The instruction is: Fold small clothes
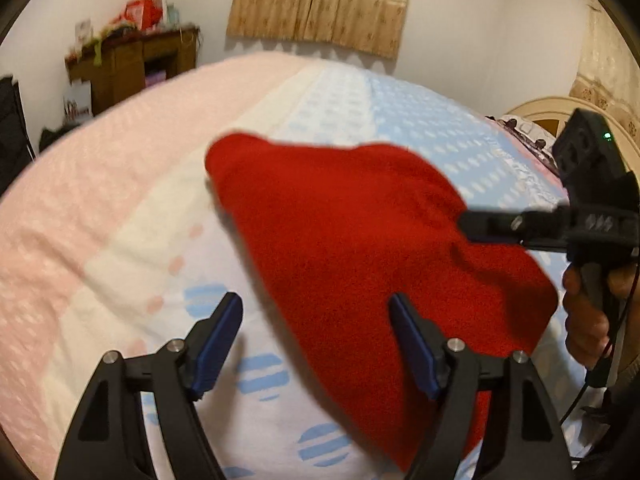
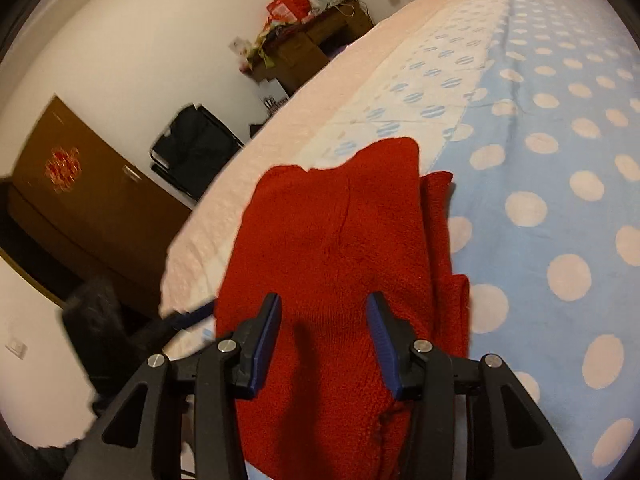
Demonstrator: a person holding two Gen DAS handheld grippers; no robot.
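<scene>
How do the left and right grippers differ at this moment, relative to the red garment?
The left gripper straddles the red garment's edge, one finger over bare bedspread; the right gripper has both over the knit. The left's jaws gape wider than the right's. Both are open, gripping nothing.
</scene>
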